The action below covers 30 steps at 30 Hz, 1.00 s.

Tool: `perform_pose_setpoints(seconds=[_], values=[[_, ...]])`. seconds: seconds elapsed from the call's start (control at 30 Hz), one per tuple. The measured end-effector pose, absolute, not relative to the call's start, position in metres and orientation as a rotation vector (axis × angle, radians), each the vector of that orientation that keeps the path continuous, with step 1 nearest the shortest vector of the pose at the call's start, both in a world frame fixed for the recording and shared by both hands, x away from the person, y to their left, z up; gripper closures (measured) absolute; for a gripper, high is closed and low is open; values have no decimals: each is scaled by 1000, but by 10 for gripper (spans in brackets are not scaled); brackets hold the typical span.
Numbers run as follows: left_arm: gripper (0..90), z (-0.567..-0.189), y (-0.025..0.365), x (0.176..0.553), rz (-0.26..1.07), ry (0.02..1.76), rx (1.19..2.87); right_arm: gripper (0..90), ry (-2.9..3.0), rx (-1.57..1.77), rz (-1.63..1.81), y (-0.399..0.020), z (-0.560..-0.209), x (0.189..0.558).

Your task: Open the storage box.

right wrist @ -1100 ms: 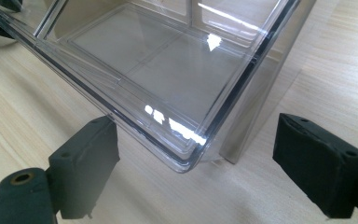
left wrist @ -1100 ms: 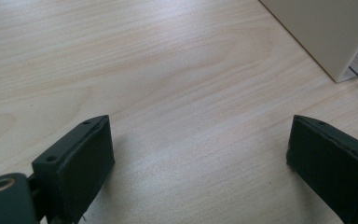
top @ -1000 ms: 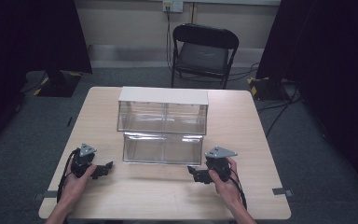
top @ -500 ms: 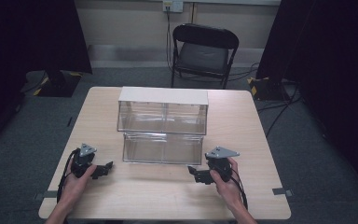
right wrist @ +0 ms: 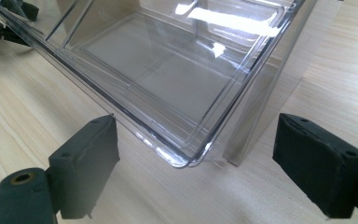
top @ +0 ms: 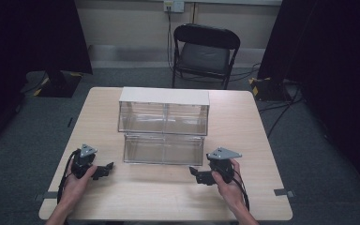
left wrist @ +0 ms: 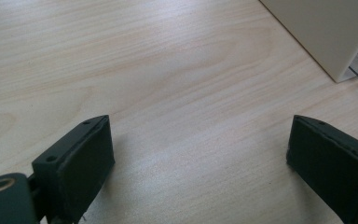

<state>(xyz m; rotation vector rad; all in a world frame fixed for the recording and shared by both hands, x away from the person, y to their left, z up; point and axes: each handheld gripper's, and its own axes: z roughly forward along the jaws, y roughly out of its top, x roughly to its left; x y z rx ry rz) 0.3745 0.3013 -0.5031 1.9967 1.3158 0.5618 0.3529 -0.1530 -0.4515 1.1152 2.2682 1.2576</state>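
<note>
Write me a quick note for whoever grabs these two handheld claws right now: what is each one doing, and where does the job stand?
Left claw: open, holding nothing, low over bare table at the front left, pointing toward the cabinet.
Right claw: open, holding nothing, at the front right corner of the pulled-out clear drawer; that corner sits between its jaws without touching.
Clear drawer cabinet with a white top stands mid-table. Its lower drawer is slid out toward the person and looks empty.
Done: lower drawer is out.
Left: probably gripping that drawer to push it in or lift it out; nothing is grasped yet.
</note>
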Motion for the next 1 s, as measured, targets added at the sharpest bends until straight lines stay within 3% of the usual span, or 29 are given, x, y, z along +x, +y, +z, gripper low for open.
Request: perform_pose_setpoints(seconds=[1.0], values=[[67, -503, 301, 375, 562, 1316, 1996, 130, 2240, 1070, 1272, -154, -446, 348]])
